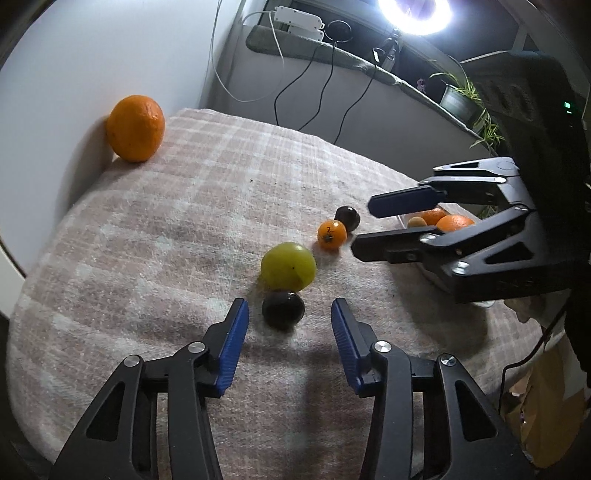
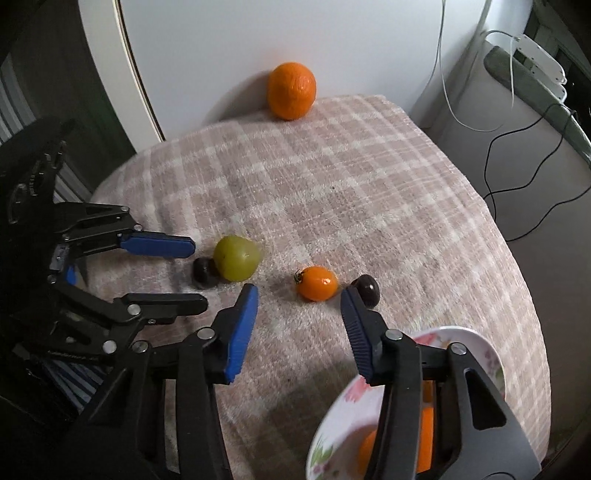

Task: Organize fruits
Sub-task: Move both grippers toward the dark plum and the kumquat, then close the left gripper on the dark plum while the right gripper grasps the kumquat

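Holding nothing, the left gripper (image 1: pixel 290 314) brackets a dark plum (image 1: pixel 283 308) with parted jaws while the right gripper (image 2: pixel 299 299), also parted, hangs short of the small orange fruit (image 2: pixel 317 283); a few fruits already fill the floral bowl (image 2: pixel 476 341), five remain loose.

We note a ring light (image 1: pixel 415 14) blown out to pure white glare at the top of the left wrist view; the room around it sits dim. Soft shadows fall toward us from the large orange (image 1: pixel 135 128) onto the white wall (image 1: pixel 74 74), and beneath the green fruit (image 1: pixel 288 266). Strong fisheye bending curves the checked blanket (image 2: pixel 351 192), with dark vignetting at the corners. The floral bowl (image 2: pixel 480 343) nearest the right lens is blurred.
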Demonstrator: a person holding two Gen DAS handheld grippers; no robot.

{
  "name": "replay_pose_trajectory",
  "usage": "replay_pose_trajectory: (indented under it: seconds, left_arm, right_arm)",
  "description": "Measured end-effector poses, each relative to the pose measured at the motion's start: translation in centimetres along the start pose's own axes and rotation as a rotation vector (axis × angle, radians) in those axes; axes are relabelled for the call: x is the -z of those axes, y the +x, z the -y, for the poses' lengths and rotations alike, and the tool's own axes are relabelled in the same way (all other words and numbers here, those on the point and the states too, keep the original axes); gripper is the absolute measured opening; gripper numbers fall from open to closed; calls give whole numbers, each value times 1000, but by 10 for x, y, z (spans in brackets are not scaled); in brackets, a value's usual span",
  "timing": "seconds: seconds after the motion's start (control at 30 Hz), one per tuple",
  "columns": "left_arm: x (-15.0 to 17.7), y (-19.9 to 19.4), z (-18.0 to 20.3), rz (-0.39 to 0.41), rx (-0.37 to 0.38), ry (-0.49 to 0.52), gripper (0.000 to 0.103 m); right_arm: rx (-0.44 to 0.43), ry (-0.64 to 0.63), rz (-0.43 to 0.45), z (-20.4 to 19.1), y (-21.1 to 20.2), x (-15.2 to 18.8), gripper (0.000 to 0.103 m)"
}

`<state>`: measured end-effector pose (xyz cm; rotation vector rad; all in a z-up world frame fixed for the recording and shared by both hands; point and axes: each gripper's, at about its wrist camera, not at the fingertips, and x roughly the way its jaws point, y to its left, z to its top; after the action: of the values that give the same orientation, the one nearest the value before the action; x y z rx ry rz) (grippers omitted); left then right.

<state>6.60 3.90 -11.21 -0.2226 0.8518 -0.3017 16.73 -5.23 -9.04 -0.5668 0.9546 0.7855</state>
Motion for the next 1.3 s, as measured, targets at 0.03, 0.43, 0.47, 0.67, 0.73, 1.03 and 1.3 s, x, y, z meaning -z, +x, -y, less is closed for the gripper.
replay_pose_trajectory:
  seconds: [0.03,0.43,0.47,0.67,0.73,1.03,1.3]
  left_arm:
    - [0,1,0,0,-1,0,44]
    - [-2,8,0,-10,-19,13,38]
    - [-3,8,0,-10,-21,14,37]
    - [-3,12,0,-14,-43,32,32]
    - [-3,13,-1,-14,-47,36,30]
    - [-4,14,-3,-8,-44,39,23]
    - [-4,5,-2,5,-44,30,23]
  right_arm:
    - [2,-4,-8,1,3,-1,43]
    - [18,-50,-77,5,32,-12,40]
    - [19,-54,-82,5,33,-11,40]
    - [48,-81,-109,3,42,-10,40]
    - [50,-80,-110,3,42,-10,38]
    - [63,-65,-105,5,40,-10,29]
    - [56,-58,-76,-1,27,-8,29]
